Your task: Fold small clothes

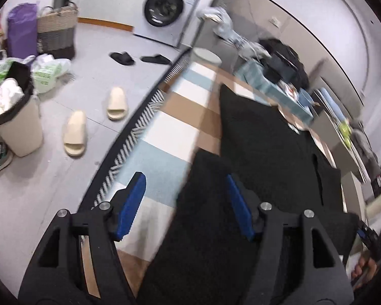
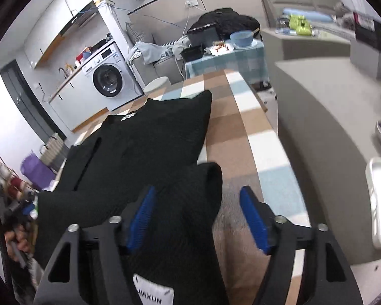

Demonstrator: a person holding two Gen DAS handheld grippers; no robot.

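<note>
Checked tablecloth (image 1: pixel 170 132) is covered by a black garment (image 1: pixel 266 137) laid lengthwise, running away from both cameras. White laundry fills a beige bin (image 1: pixel 20 127), seen by left wrist only. Left gripper (image 1: pixel 185 203) and right gripper (image 2: pixel 198 218) are spread, garment folds between unpressed pads.
</note>
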